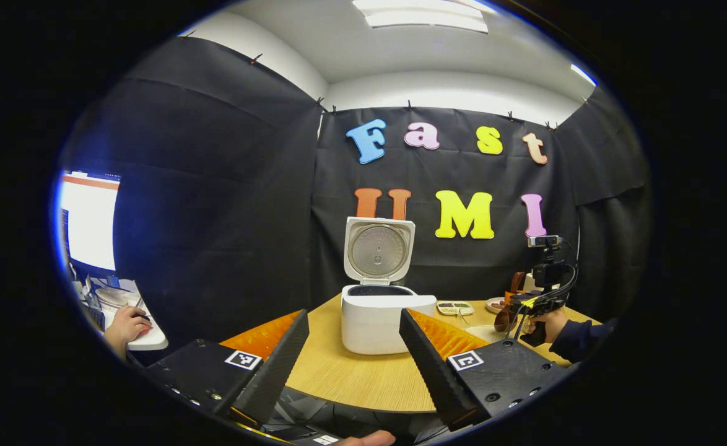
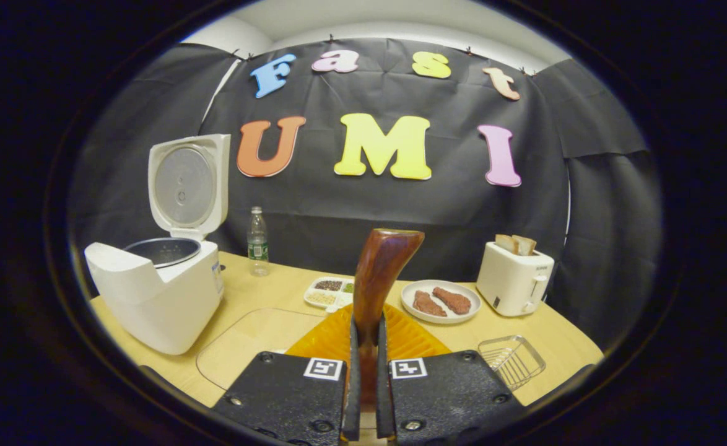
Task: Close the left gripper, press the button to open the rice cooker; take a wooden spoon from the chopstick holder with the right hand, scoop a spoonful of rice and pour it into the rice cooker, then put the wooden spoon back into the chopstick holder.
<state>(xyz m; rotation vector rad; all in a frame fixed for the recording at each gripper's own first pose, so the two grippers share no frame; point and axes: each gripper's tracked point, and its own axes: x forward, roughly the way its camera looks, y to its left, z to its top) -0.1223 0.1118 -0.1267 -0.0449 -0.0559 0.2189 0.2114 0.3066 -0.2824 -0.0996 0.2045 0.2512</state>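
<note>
The white rice cooker (image 1: 376,322) stands on the round wooden table (image 1: 351,378) with its lid (image 1: 379,248) swung up and the dark inner pot showing. My left gripper (image 1: 353,316) hovers in front of it, open, fingers wide apart with nothing between them. My right gripper (image 2: 367,322) is shut on the brown wooden spoon (image 2: 379,272), which stands up from between its fingers. The cooker (image 2: 165,297) sits to the spoon's left, lid up. In the left gripper view a hand holds the right gripper (image 1: 512,313) at the table's right side.
A divided dish of grains (image 2: 329,292), a plate with meat (image 2: 441,301), a toaster with bread (image 2: 515,279), a water bottle (image 2: 257,241), a wire basket (image 2: 512,359) and a clear board (image 2: 252,347) share the table. A person's hand (image 1: 125,325) rests at a desk with a monitor (image 1: 88,220), far left.
</note>
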